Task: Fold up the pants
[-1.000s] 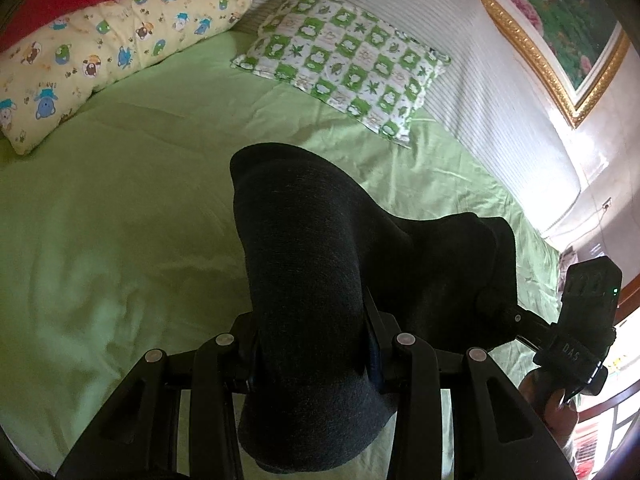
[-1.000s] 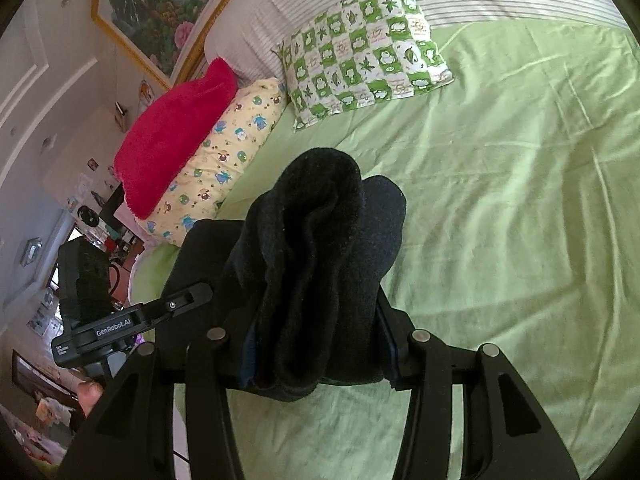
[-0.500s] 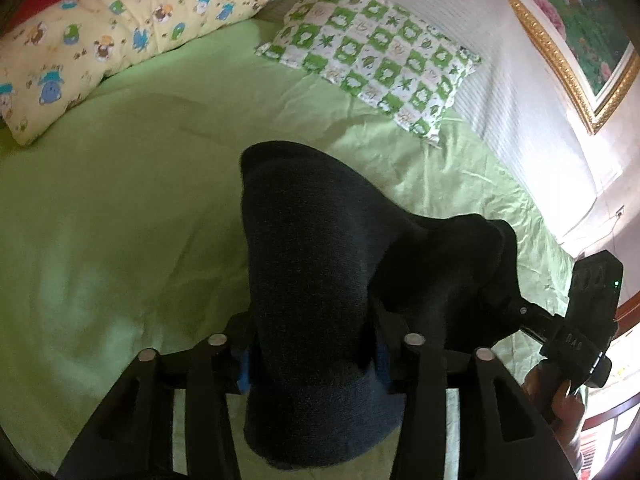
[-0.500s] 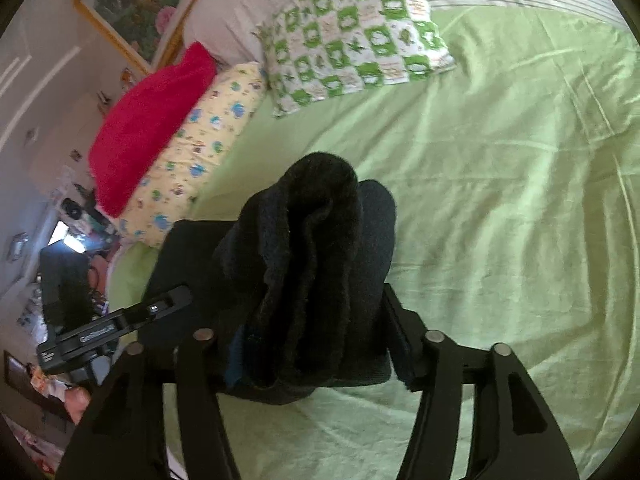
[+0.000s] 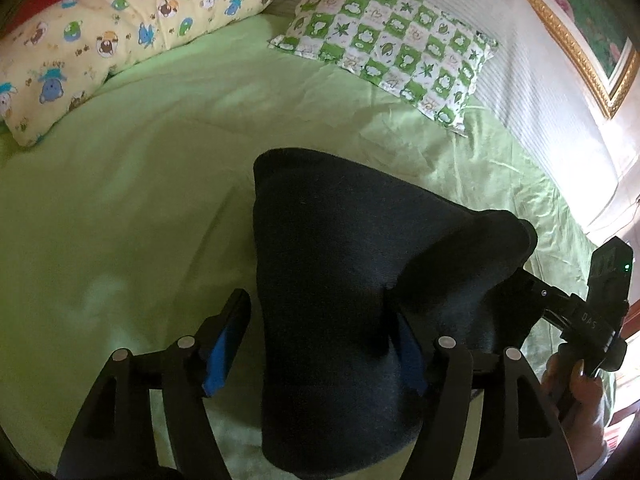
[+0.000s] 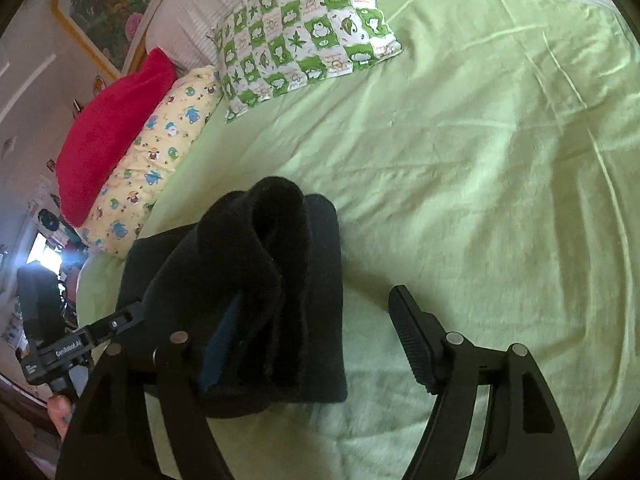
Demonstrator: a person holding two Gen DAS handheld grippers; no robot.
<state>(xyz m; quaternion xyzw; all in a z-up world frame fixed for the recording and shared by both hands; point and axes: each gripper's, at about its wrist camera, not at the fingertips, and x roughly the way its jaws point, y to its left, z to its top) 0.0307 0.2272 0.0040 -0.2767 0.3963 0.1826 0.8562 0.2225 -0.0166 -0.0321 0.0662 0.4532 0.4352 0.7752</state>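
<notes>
The dark pants [image 5: 340, 300] lie bunched in a thick fold on the green bed sheet [image 5: 120, 220]. My left gripper [image 5: 320, 344] is open, its jaws spread apart, with the fold of cloth still lying between them. In the right wrist view the pants [image 6: 272, 280] sit in a rolled heap against the left finger [image 6: 216, 344]. My right gripper [image 6: 316, 340] is open and wide, its right finger [image 6: 412, 336] clear of the cloth. Each gripper shows at the edge of the other's view.
A green checked pillow [image 5: 392, 44] and a yellow cartoon pillow [image 5: 100, 40] lie at the head of the bed, with a red cushion [image 6: 108, 132] beside them. A striped headboard [image 5: 520, 60] and a gold-framed picture [image 5: 580, 20] stand behind.
Both grippers have opened and let go of the pants, which now rest on the sheet. Both have also moved down closer to the bed.
</notes>
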